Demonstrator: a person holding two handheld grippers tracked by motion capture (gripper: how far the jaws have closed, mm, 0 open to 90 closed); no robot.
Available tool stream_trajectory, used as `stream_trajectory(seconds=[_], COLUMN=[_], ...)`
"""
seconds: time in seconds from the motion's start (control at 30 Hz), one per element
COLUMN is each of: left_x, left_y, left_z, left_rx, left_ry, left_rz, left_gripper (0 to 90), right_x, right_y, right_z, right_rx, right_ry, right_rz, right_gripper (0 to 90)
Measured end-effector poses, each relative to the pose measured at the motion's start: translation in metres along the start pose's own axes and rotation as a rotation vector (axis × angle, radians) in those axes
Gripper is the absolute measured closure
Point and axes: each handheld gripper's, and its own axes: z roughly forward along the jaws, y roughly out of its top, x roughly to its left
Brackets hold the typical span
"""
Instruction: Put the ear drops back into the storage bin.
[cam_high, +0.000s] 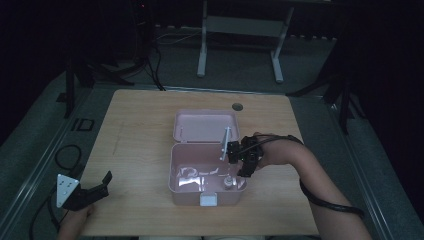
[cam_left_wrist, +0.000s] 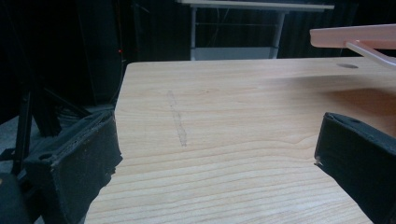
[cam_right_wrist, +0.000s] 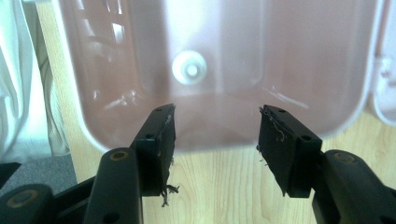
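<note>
High view: pink box (cam_high: 186, 192) stands lid-open.

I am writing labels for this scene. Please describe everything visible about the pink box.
The pink box looks like glossy plastic. It stands open at the table's middle, its hinged lid thrown back on the far side. A white latch sits on the near wall. Inside lies a small white round piece. The right hand-held gripper hovers open at its right rim.

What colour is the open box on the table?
Pale pink; the box shows best in the high view, lid open.
</note>
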Motion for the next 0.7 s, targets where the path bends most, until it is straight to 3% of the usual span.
stream_trajectory(seconds=[0.4,0.57,0.7], left_x=[0.000,0.000,0.000], left_y=[0.000,0.000,0.000], left_z=[0.000,0.000,0.000], left_rx=[0.000,0.001,0.002], left_ry=[0.002,0.001,0.002], left_rz=[-0.001,0.001,0.001], left_gripper=[0.4,0.4,0.4], right_x=[-0.006,-0.015,-0.019], right_y=[-0.036,-0.057,-0.066], right_z=[-0.014,0.002,0.015], right_rx=[-0.040,-0.021,-0.055], right_ry=[-0.012,-0.013,-0.002], right_rz=[0.082,0.145,0.202], right_gripper=[45.6,39.2,36.2])
